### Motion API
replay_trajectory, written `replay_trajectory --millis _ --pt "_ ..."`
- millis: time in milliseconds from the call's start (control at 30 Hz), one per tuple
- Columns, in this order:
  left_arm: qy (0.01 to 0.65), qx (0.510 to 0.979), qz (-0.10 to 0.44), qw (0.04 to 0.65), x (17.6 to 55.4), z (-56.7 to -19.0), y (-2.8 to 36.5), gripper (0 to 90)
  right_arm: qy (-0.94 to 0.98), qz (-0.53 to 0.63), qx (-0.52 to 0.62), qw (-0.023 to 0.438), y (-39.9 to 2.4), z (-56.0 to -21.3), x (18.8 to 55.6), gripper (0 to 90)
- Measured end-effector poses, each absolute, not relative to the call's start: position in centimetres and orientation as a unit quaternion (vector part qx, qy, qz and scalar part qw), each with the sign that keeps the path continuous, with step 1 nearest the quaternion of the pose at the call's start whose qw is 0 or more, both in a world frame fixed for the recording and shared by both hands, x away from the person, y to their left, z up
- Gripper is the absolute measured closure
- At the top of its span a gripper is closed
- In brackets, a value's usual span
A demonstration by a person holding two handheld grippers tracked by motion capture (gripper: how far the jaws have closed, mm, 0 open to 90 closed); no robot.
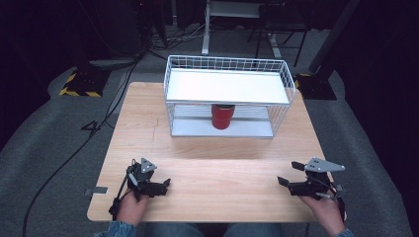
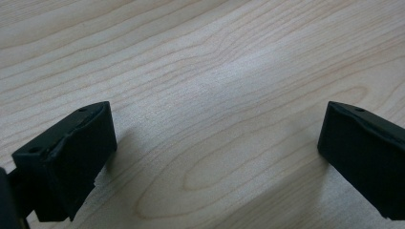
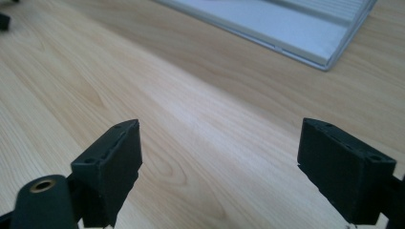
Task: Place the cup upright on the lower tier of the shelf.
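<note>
Two hand-held tools, left tool [image 1: 157,183] and right tool [image 1: 288,174], rest spread wide near the table's [image 1: 212,148] front corners; one red cup [image 1: 223,116] stands under one wire rack's [image 1: 227,94] shelf near the far edge.

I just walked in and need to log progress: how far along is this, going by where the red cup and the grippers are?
Nothing looks done: the red cup stands on the lower level of the wire shelf, untouched. Nothing is in hand: the left gripper and right gripper rest open and empty on the near table. Any handling of the cup is still ahead.
</note>
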State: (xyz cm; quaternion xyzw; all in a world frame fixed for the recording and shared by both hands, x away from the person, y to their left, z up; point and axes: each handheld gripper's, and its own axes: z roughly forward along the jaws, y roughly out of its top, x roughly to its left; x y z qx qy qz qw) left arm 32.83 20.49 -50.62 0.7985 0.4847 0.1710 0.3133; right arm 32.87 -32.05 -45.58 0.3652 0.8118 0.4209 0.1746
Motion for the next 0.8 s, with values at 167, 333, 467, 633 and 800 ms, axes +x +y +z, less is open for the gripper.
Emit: replay_trajectory --millis 167,333,467,633,800 --pt "0.484 0.798 0.171 0.315 32.9 -50.6 20.4 0.0 0.822 0.398 0.37 0.168 -32.6 -47.5 32.4 15.4" --pt "0.482 0.8 0.171 0.314 33.0 -50.6 20.5 0.0 0.824 0.39 0.377 0.164 -32.9 -48.3 32.4 15.4" --pt "0.482 0.8 0.171 0.314 33.0 -50.6 20.5 0.0 0.834 0.37 0.377 0.158 -32.8 -49.2 32.3 15.4" --pt "0.481 0.801 0.169 0.313 33.0 -50.6 20.5 0.0 0.844 0.351 0.373 0.156 -32.4 -49.8 32.4 15.5" --pt "0.481 0.801 0.171 0.314 33.0 -50.6 20.5 0.0 0.844 0.351 0.375 0.156 -32.3 -50.1 32.4 15.4"
